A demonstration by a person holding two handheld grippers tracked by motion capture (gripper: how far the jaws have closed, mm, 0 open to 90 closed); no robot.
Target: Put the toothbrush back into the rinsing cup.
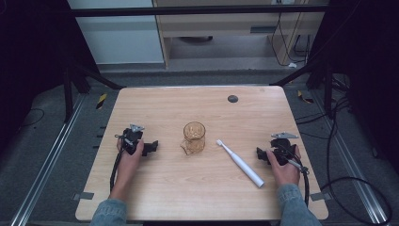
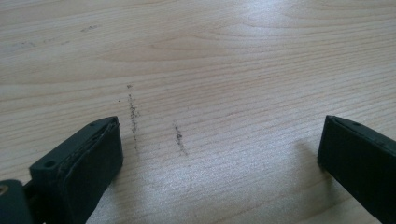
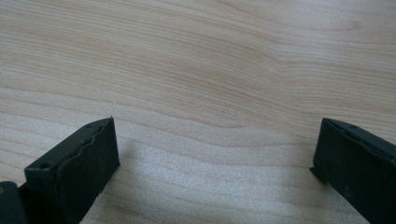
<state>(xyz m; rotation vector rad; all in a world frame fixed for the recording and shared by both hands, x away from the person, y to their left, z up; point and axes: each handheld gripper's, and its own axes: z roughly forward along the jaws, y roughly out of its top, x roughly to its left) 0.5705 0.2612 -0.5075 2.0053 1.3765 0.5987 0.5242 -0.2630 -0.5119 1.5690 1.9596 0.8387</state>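
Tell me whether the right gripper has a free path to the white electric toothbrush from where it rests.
Probably yes. The right gripper rests on the table with its jaws open, and bare wood lies between it and the electric toothbrush just beside it. The amber glass cup stands on the toothbrush's far side, out of the way.

Bare table (image 1: 155, 106) surrounds the central glass cup (image 1: 194, 136) and toothbrush (image 1: 240, 163).

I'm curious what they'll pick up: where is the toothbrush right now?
In the high view, the white toothbrush lies flat and slantwise on the table, right of the amber glass cup and left of the right gripper.
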